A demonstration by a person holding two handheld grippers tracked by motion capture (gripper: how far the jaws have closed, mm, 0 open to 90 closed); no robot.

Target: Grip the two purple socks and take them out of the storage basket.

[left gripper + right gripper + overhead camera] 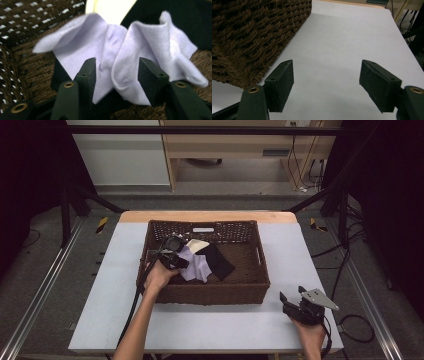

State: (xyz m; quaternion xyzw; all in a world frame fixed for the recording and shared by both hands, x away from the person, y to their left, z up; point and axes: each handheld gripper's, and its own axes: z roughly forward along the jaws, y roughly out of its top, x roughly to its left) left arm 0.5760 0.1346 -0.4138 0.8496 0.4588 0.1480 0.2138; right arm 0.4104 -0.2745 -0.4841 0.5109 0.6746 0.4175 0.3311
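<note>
1. The left forearm comes in from the bottom edge of the high view and slants up over the near wall of the woven basket (210,295), with the wrist bent so the left hand (159,276) sits at the basket's near-left corner.
2. The left gripper (186,255) points forward and down into the basket, aimed at the lilac cloth (194,266), and its cable trails back along the forearm.
3. In the left gripper view the 2 fingers (86,72) stand apart, one on each side of a raised fold of the lilac cloth (117,52). The fold lies between them, but the pads do not press on it.
4. The lilac cloth lies crumpled on the basket floor at the left middle, beside a black cloth (218,261) and a cream cloth (198,245).
5. The right forearm enters at the bottom right of the high view. The right hand (309,327) sits low over the desk (240,325), near its front right corner and well apart from the basket.
6. The right gripper (292,299) points forward and slightly left, roughly level with the desk, with its grey plate on top.
7. In the right gripper view its 2 fingers (280,82) stand wide apart with bare desk (342,45) between them, and the basket's outer wall (252,37) lies to their left.
</note>
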